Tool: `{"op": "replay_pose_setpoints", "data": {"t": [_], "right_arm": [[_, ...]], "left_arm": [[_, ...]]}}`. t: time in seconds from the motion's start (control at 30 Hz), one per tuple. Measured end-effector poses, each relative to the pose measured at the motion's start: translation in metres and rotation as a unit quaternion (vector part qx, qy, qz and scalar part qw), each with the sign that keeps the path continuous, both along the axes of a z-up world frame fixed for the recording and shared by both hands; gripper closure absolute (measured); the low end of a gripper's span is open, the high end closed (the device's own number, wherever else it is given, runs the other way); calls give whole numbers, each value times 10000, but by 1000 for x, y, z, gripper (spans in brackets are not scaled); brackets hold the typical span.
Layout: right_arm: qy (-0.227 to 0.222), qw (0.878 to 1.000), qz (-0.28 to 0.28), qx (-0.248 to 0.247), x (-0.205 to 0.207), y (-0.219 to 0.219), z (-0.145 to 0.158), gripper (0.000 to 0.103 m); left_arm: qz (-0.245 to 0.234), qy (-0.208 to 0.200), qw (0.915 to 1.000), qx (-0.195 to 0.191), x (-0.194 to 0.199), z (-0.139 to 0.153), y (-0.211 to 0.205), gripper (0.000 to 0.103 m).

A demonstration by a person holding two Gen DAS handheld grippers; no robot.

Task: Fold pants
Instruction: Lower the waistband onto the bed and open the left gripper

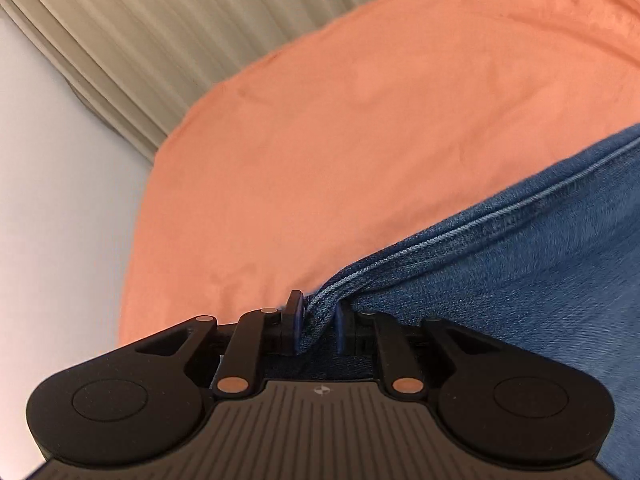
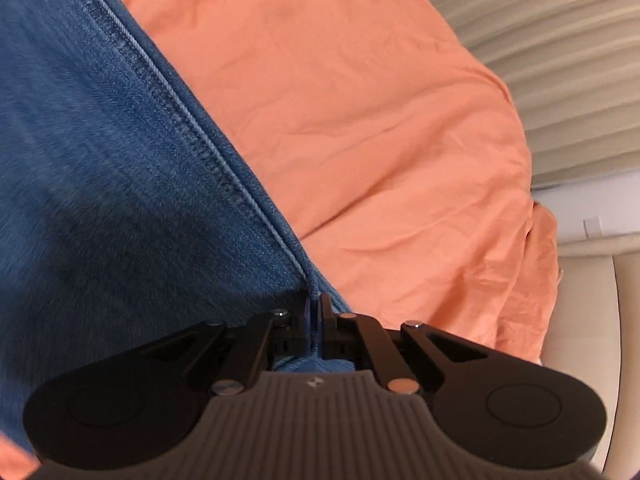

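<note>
Blue denim pants (image 1: 520, 264) lie on an orange sheet (image 1: 340, 140). In the left wrist view a stitched seam edge runs from the right down to my left gripper (image 1: 318, 320), which is shut on a bunched fold of that edge. In the right wrist view the pants (image 2: 100, 152) fill the left half, their seam running diagonally down to my right gripper (image 2: 316, 316). Its jaws are pressed together on the thin denim edge. Both grippers point down at the fabric, low over the sheet (image 2: 380, 120).
Beige pleated curtains (image 1: 140, 48) hang behind the orange-covered surface, also seen as curtains (image 2: 560, 80) in the right wrist view. A pale wall or floor area (image 1: 60, 220) lies left of the sheet's edge. A cream rounded surface (image 2: 580, 320) sits beyond the sheet's right edge.
</note>
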State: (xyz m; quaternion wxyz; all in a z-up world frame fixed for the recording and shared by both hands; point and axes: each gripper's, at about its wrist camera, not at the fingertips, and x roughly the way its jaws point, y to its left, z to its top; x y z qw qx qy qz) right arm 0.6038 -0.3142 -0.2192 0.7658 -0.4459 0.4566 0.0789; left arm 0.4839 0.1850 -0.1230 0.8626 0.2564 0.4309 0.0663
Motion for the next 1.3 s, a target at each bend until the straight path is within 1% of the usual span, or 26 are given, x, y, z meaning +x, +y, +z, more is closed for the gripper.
{"op": "replay_pose_setpoints", "data": {"t": [0.07,0.13,0.2,0.27,0.3,0.33,0.37,0.4,0.43,0.47,0.5,0.57,0.63,0.67,0.7,0.73,0.8,0.83,0.9,0.97,1.0,1.03,1.13,1.2,1.27,1.3], "right_arm": [[-25,9999,-60,153,0,-5,12,103],[-102,9993,-212,277,5,-7,20,103],[-142,9991,-316,252,11,-2,14,103],[-87,9993,-332,161,14,4,5,103],[-59,9992,-368,152,16,5,0,103],[-38,9989,-427,187,19,3,-2,103],[-12,9985,-494,233,20,3,-4,103],[-14,9984,-518,235,20,2,-5,97],[-36,9985,-501,228,17,3,-5,76],[-80,9985,-483,241,16,0,-3,53],[-172,9984,-460,269,13,-2,1,48],[-297,9972,-512,464,9,-9,16,49],[-445,9943,-639,733,-2,-15,36,49],[-528,9927,-636,874,-11,-17,47,48],[-610,9910,-612,1020,-22,-20,59,47],[-686,9894,-607,1130,-34,-22,68,47],[-808,9860,-678,1288,-60,-28,79,49],[-804,9847,-712,1371,-72,-31,80,49],[-783,9831,-788,1452,-98,-35,74,59],[-637,9798,-939,1647,-120,-41,65,83],[-604,9766,-1049,1776,-130,-45,59,88],[-547,9730,-1141,1932,-138,-50,54,91],[-493,9630,-1368,2270,-145,-60,37,92],[-542,9556,-1607,2409,-136,-68,28,92],[-585,9503,-1862,2426,-122,-77,20,97],[-650,9479,-1964,2422,-116,-83,20,97]], "left_arm": [[-30,35,10000,43,4,3,0,86],[10,147,9997,174,14,-6,-4,86],[149,333,9992,179,27,-18,-6,85],[203,404,9988,204,32,-31,-7,81],[273,445,9984,196,34,-37,-6,74],[281,494,9982,215,36,-41,-6,69],[226,453,9984,264,35,-42,-7,62],[174,374,9986,330,32,-40,-9,36],[116,325,9989,324,29,-38,-9,10],[48,323,9991,255,22,-34,-9,7],[-15,352,9993,154,17,-29,-9,9],[-33,297,9996,30,5,-17,-8,9],[-34,-20,10000,-25,-10,-1,-11,9],[70,-140,9998,-129,-20,7,-14,9],[240,-206,9990,-329,-29,14,-15,9],[316,-243,9972,-627,-38,20,-17,10],[220,-240,9930,-1132,-56,26,-21,13],[182,-215,9924,-1201,-64,25,-25,17],[37,-80,9937,-1119,-82,18,-37,23],[-157,91,9952,-966,-98,7,-48,26],[-195,178,9953,-930,-102,1,-50,28],[-204,272,9953,-907,-105,-4,-51,28],[-97,361,9962,-781,-110,-20,-47,28],[135,419,9966,-694,-110,-30,-38,28],[463,453,9955,-688,-108,-33,-28,28],[585,472,9945,-733,-108,-37,-26,28]]}}
